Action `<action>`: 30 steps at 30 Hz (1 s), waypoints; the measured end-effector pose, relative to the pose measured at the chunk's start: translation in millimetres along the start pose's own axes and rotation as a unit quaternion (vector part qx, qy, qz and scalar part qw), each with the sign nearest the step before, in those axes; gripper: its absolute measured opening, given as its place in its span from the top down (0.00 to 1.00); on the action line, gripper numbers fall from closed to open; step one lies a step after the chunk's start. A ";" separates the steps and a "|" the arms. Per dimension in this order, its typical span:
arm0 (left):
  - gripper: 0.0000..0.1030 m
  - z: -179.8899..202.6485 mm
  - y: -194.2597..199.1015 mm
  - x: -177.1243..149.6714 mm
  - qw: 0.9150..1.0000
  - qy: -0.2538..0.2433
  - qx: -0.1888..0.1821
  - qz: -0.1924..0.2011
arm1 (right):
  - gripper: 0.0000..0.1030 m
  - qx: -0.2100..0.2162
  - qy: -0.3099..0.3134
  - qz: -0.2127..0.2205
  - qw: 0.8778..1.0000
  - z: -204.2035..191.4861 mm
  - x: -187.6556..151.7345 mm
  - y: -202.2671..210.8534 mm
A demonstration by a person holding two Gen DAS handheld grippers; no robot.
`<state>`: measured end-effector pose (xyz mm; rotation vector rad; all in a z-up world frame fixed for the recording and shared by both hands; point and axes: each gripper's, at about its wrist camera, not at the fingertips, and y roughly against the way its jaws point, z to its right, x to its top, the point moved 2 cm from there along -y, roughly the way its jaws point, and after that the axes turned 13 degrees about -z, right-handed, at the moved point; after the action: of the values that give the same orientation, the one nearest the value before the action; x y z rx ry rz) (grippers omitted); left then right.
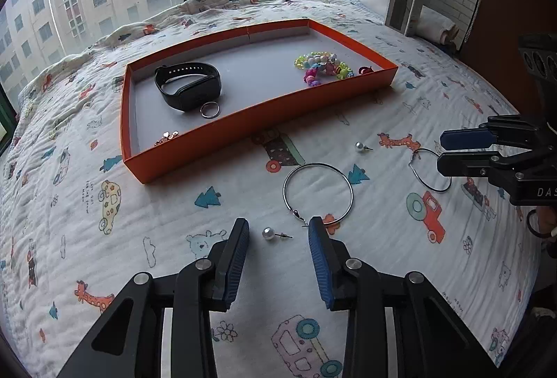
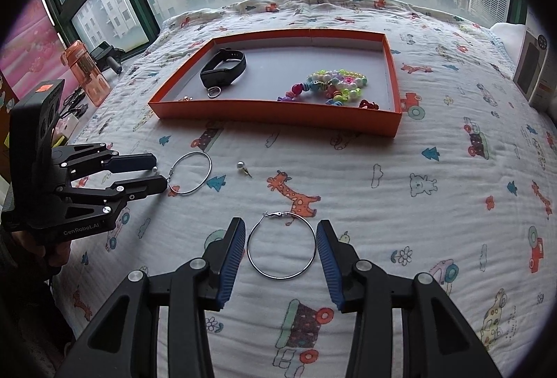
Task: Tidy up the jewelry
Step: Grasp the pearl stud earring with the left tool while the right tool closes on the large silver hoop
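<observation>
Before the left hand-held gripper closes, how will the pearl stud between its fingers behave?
The pearl stud looks tiny and smooth, so it may slip from the pads. Its round bead could roll, though the thin post probably limits that. The soft quilt might let it sink.

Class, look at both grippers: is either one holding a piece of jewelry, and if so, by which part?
Neither holds anything. The left gripper stands open around a pearl stud on the quilt; the right gripper stands open around a hoop earring, pads not touching it.
</observation>
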<state>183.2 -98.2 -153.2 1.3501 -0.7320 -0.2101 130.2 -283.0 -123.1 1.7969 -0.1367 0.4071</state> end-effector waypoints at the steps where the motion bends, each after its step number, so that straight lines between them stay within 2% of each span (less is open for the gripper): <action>1: 0.65 -1.0 -0.1 -0.5 1.000 -0.001 0.000 0.001 | 0.54 0.000 0.000 -0.001 1.000 -0.4 -0.6 -0.6; 12: 0.81 2.7 0.7 -4.8 1.000 -0.021 0.017 0.013 | 0.54 -0.003 -0.009 -0.004 1.000 -0.4 -3.7 -2.9; 16: 0.82 3.7 1.0 -6.0 1.000 -0.016 0.019 0.017 | 0.54 -0.004 -0.009 -0.004 1.000 -1.2 -3.6 -2.8; 25: 0.82 -2.5 10.1 -6.6 1.000 0.023 -0.005 0.021 | 0.54 -0.007 -0.001 -0.011 1.000 -3.6 -1.6 -10.4; 30: 0.82 -4.8 16.2 -5.0 0.999 0.038 -0.013 0.028 | 0.54 -0.043 0.029 -0.011 0.999 -10.4 -0.8 -13.0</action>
<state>177.8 -87.8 -140.1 1.3045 -0.7005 -0.1233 131.3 -269.7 -133.1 1.6980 -0.0916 0.4312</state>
